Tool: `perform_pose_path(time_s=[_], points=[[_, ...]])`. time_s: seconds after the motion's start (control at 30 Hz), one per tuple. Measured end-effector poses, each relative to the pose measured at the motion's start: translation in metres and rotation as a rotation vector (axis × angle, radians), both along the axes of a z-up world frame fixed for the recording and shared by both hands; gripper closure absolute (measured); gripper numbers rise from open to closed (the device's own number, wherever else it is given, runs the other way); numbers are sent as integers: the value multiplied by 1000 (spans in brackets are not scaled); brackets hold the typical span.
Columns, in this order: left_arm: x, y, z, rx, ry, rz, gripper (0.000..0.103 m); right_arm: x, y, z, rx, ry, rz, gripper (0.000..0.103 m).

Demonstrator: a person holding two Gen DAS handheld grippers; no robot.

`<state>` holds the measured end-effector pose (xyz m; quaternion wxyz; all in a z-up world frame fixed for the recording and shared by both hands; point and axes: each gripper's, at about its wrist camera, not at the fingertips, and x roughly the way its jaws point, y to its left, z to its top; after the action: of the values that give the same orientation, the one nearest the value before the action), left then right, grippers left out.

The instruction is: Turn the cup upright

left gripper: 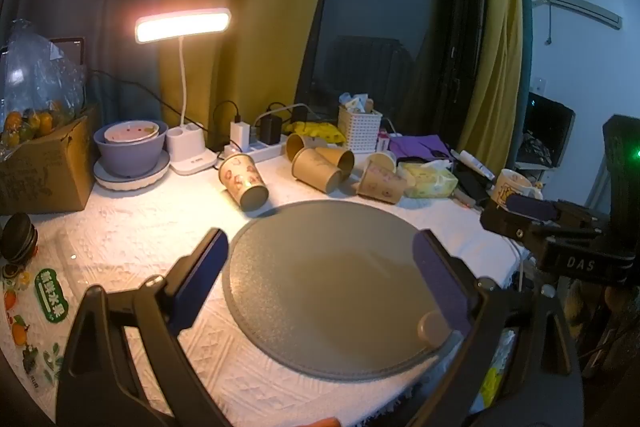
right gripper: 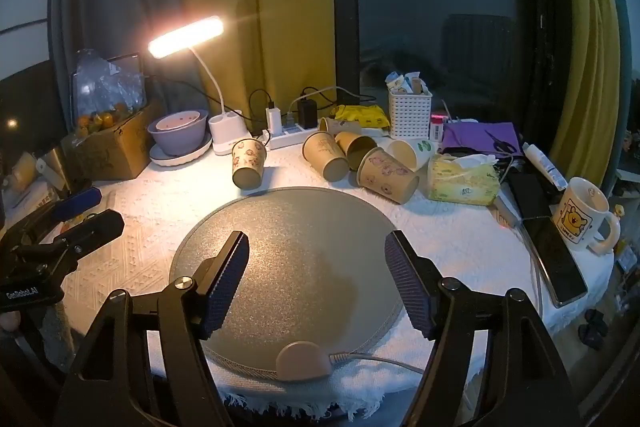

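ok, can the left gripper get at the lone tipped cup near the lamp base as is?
Probably yes. The left gripper is open and empty over the round mat, and the cup lies on its side just past the mat's far edge, apart from the other cups, nothing between.

We see a matt, finely grained grey round mat (right gripper: 288, 227) on a white woven tablecloth (right gripper: 460, 239) with a raised pattern and frayed edge. The tipped paper cups (right gripper: 249, 163) look dull brown, some printed. Ribbed dark rubbery pads (right gripper: 224, 287) line the black plastic right gripper (right gripper: 316, 279). The mug (right gripper: 580, 219) is glossy ceramic, the white basket (right gripper: 410, 115) perforated plastic, the box (left gripper: 44, 167) rough cardboard, and the phone (right gripper: 560, 259) mirror-smooth.
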<state>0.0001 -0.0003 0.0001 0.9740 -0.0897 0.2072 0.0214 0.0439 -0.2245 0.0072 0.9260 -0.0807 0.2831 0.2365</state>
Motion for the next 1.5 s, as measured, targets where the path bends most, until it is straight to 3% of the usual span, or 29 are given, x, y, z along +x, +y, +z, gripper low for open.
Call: perform_pose_path(time_s=[1.5], points=[[-1, -3, 1, 3, 0, -1, 9, -3, -2, 2, 0, -6, -3, 29]])
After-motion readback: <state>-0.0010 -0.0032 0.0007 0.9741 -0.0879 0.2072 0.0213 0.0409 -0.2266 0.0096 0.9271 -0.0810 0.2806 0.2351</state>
